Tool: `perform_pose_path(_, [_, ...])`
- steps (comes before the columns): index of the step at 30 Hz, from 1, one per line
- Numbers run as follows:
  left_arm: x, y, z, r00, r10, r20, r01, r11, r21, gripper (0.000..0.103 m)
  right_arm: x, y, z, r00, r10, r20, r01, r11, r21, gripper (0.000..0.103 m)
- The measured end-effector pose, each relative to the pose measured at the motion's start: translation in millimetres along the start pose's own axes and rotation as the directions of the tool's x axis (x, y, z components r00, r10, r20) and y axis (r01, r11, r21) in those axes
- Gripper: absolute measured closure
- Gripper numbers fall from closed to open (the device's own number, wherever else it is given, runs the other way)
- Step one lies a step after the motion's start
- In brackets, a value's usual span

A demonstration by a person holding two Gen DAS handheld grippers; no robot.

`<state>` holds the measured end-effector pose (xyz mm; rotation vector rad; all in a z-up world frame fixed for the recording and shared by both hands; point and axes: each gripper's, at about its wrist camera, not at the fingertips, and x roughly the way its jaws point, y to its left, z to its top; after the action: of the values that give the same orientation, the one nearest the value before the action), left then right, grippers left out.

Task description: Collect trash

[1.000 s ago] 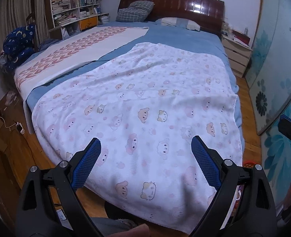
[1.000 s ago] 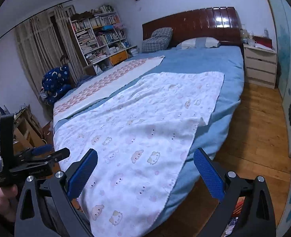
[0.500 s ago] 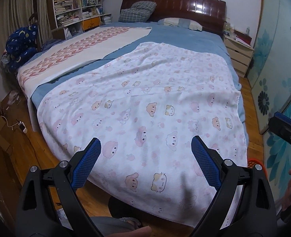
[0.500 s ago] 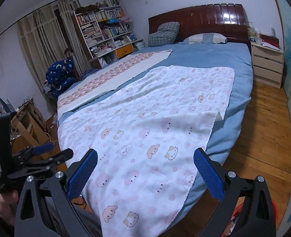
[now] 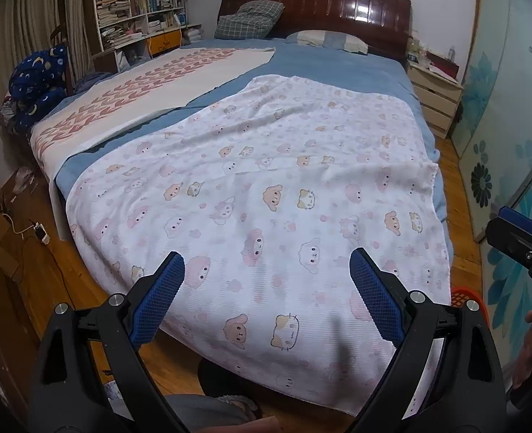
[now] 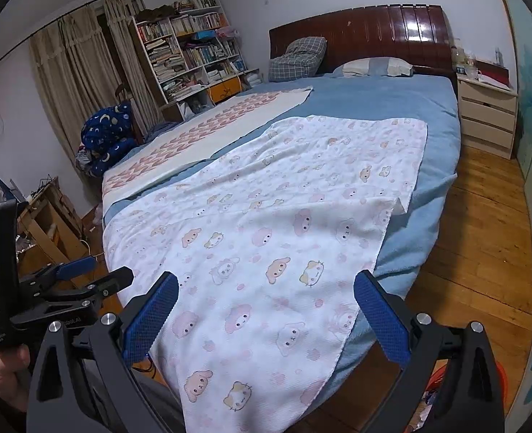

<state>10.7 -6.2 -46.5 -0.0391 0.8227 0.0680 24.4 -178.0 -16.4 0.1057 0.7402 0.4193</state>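
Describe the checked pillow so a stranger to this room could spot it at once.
Start at the dark red wooden headboard. The checked pillow leans against its left end, on the blue sheet. Its grey grid pattern and upright slump set it apart from the flat, pale pillow to its right.

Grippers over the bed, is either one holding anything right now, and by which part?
Nothing is held. The left gripper and right gripper both stand open above the blanket.

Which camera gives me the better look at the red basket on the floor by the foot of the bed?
Neither is good, but the left wrist view is better: the red basket shows a strip of its mesh rim beside the blanket. The right wrist view shows only a red sliver behind the tool's arm.
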Motion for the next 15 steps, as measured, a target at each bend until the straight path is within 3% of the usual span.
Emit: perform_pose_path(15, [3.2, 0.8, 1.2, 1.000, 0.007, -0.012, -0.007, 1.000, -0.001, 0.011, 2.1, -6.1, -1.0, 1.000, -0.017, -0.018, 0.017, 0.999, 0.028, 0.007])
